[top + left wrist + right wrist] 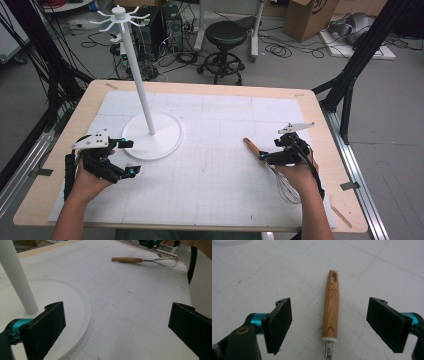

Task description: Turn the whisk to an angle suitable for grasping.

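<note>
A whisk (252, 148) with a wooden handle and wire loops lies flat on the white mat, right of the middle. My right gripper (265, 156) hovers over it. In the right gripper view the handle (330, 310) lies between the two jaws, which stand wide on either side with a gap to each pad. The whisk (127, 259) also lies far off in the left gripper view. My left gripper (131, 157) is open and holds nothing, low over the mat beside the round base of the white hook stand (165, 142).
The stand's pole (141, 90) rises to a ring of hooks at the top. The white gridded mat (215, 120) covers most of the wooden table (320, 125). A black stool (226, 37), boxes and cables stand on the floor beyond.
</note>
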A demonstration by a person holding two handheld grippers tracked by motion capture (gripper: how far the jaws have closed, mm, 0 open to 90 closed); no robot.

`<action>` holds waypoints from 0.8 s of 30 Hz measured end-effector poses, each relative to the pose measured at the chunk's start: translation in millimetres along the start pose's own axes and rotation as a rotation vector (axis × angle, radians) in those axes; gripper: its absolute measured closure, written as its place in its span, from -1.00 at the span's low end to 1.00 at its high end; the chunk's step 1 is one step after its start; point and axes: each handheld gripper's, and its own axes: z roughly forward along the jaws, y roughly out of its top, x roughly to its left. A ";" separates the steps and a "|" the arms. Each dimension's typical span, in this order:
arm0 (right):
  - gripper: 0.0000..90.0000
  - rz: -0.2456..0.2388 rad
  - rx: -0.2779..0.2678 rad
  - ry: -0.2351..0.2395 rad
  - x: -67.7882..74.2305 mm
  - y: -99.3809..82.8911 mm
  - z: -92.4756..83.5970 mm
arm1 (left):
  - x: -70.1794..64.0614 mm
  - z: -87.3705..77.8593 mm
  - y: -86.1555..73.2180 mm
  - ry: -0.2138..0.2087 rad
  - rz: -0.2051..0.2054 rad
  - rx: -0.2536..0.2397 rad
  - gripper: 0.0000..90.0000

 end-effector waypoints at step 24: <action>0.49 -0.006 0.362 -0.036 1.0 -2.7 47.4 | 0.4 0.5 -0.3 0.010 0.006 0.014 -0.96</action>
